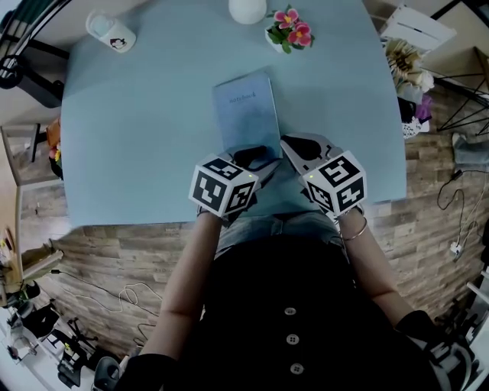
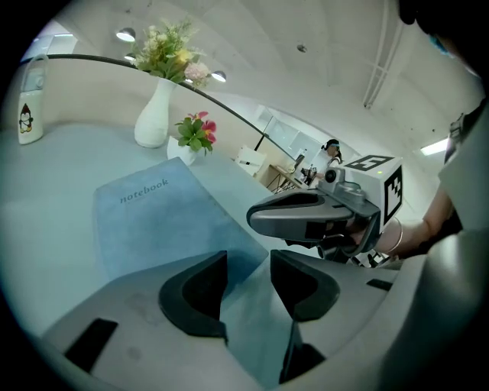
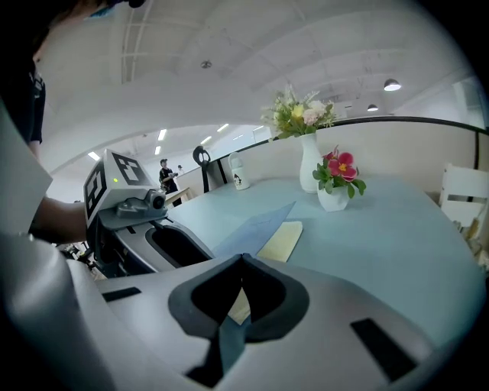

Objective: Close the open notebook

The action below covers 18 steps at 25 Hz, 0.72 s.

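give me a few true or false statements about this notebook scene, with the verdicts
1. The notebook cover is blue. True.
2. The right tongs stand wide apart and empty. False: they are closed on the edge of the notebook cover.
3. The left tongs are pressed together. False: their jaws stand apart.
4. The pink flowers stand beside the white vase. True.
5. The penguin cup sits on top of the notebook cover. False: it stands near the far left corner of the table, well apart from it.
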### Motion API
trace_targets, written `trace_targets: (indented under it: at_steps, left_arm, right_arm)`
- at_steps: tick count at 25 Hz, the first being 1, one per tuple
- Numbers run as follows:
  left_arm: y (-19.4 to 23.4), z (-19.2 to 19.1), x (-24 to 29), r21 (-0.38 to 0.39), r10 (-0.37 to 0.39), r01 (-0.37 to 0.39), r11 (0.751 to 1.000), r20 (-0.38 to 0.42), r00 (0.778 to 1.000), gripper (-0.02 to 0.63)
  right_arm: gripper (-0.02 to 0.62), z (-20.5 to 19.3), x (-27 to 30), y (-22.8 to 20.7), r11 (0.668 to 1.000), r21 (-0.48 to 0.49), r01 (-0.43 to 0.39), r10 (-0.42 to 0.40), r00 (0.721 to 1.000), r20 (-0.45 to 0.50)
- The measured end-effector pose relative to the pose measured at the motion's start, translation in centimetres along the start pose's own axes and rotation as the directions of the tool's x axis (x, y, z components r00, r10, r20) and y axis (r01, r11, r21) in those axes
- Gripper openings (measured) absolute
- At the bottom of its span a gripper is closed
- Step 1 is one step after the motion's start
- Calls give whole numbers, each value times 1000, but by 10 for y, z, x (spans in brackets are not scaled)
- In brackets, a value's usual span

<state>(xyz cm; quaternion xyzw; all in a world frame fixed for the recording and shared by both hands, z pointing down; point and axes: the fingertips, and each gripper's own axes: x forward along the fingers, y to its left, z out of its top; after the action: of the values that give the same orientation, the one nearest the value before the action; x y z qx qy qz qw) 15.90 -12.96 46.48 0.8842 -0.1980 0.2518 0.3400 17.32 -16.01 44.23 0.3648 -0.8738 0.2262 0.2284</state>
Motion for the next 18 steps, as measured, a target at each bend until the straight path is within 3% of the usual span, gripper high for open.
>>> trace_targets:
  at_steps: [9, 13, 18]
  left_arm:
    - [-14, 25, -43, -21, -56, 60, 998, 138, 989, 175]
    - [-9, 38, -60, -57, -31, 45, 997, 236, 971, 173]
    - [0, 61, -84, -59, 47, -29, 998, 343, 938, 127]
  right_arm:
    - [2, 33, -4, 1, 999, 33, -26, 23, 995, 95]
    - [2, 48, -10, -1, 999, 28, -20, 16, 989, 145]
    - [2, 67, -17, 2, 1000, 10, -12, 10, 984, 180]
